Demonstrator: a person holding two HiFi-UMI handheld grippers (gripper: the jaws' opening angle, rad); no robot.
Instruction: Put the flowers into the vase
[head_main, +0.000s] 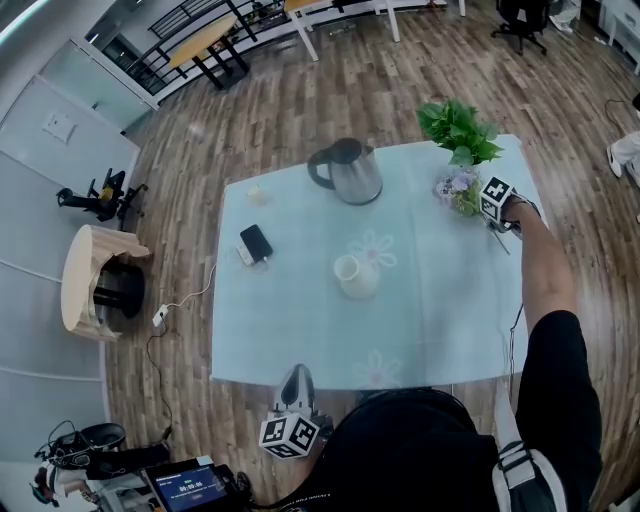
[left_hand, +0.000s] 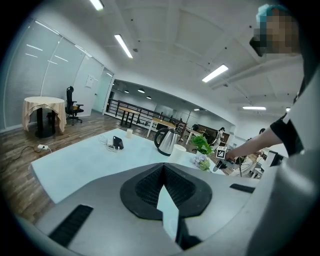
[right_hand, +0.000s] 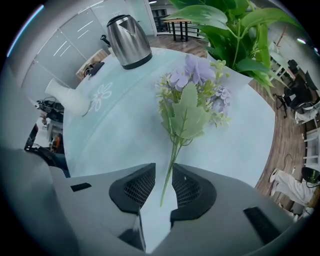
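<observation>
A small bunch of purple flowers (head_main: 458, 188) with green leaves lies on the pale table (head_main: 300, 330) near its far right corner. Over the bunch, my right gripper (head_main: 495, 215) points straight down. In the right gripper view the thin green stem (right_hand: 169, 170) runs between the two pads of the right gripper (right_hand: 163, 172), which stand apart with a gap beside it. The white vase (head_main: 356, 275) stands at the table's middle, to the left of the flowers (right_hand: 192, 100). My left gripper (head_main: 296, 380) hangs at the near edge, its jaws closed with nothing between them.
A steel kettle (head_main: 348, 172) stands at the back middle. A leafy green potted plant (head_main: 458, 128) is at the far right corner, just behind the flowers. A black phone (head_main: 255, 243) with a white cable and a small cup (head_main: 256, 193) sit at the left.
</observation>
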